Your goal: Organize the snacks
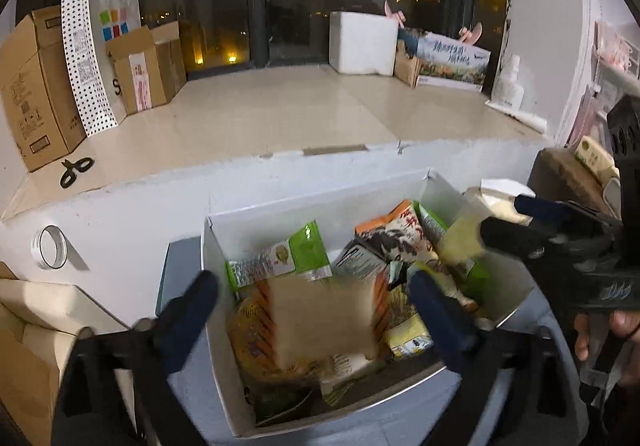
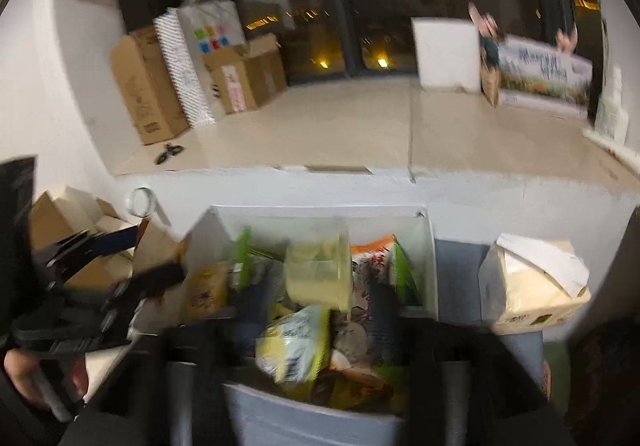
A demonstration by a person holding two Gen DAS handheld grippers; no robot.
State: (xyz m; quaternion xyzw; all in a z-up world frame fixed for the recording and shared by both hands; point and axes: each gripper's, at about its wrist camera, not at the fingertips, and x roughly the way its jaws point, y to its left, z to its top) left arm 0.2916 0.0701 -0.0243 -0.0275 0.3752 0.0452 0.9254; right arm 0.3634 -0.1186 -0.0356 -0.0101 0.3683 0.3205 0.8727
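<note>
A white box (image 1: 280,209) full of snack packets sits in front of me; it also shows in the right wrist view (image 2: 428,246). My left gripper (image 1: 316,306) is open over the box, and a blurred tan packet (image 1: 324,320) lies between its fingers (image 1: 188,310), apart from both. A green packet (image 1: 280,258) and an orange packet (image 1: 396,230) lie in the box. My right gripper (image 2: 316,310) hovers over the box with a pale yellow tub (image 2: 320,274) between its blurred fingers (image 2: 382,310); the tub also shows in the left wrist view (image 1: 460,242).
A tape roll (image 1: 50,246) lies on the white ledge (image 1: 120,213) at left. Scissors (image 1: 76,170) lie on the tiled sill with cardboard boxes (image 1: 36,85). A tissue pack (image 2: 532,286) sits right of the box. An open carton (image 1: 32,342) stands at lower left.
</note>
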